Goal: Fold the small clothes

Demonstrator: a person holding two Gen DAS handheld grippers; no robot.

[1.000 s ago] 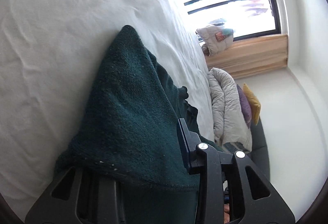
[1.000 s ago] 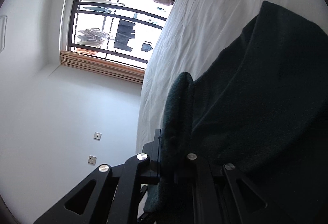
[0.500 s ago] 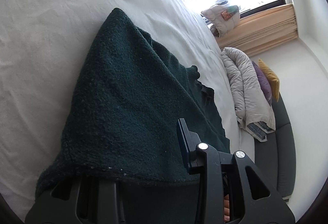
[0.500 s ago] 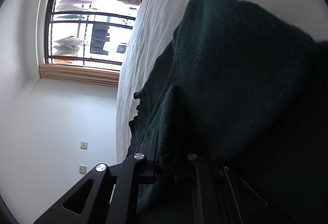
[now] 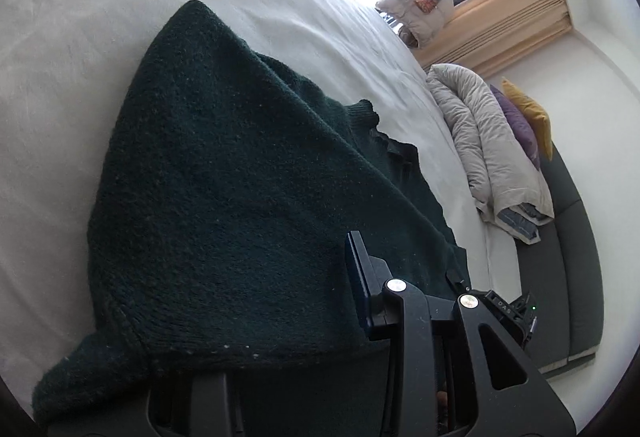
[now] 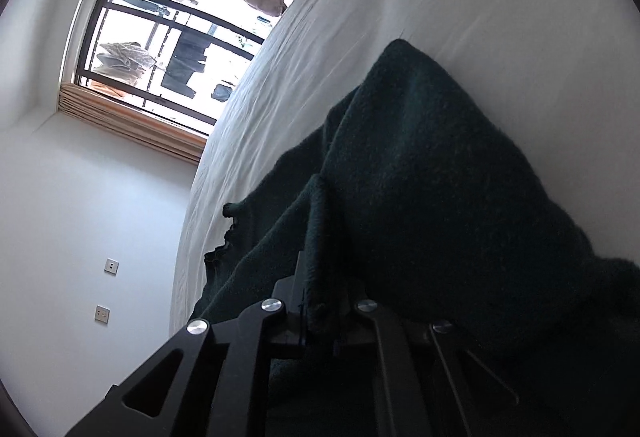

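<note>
**Q:** Sweater (image 5: 224, 165), left wrist view: where, and how gripped?

**A:** Dark green knit, far part resting on the white bed sheet (image 5: 80, 17), near hem raised and draped over the left gripper (image 5: 280, 297). Narrow gap packed with bunched knit, apparently clamped on it. One finger buried under the cloth, so contact on that side not visible.

**Q:** Right wrist view?

**A:** Same garment, rising tent-like from the sheet toward the right gripper (image 6: 324, 301). Nearly closed, pinching a thin upright fold of knit between the fingers. Jaws just drawn tighter, with cloth between them.

**Q:** Progress?

**A:** Probably mid-fold. Near edge lifted at two points, not yet carried over or laid down. No finished crease or neat stack visible. Likely left to do: laying the raised edge across the body, flattening, then any further folds.
</note>
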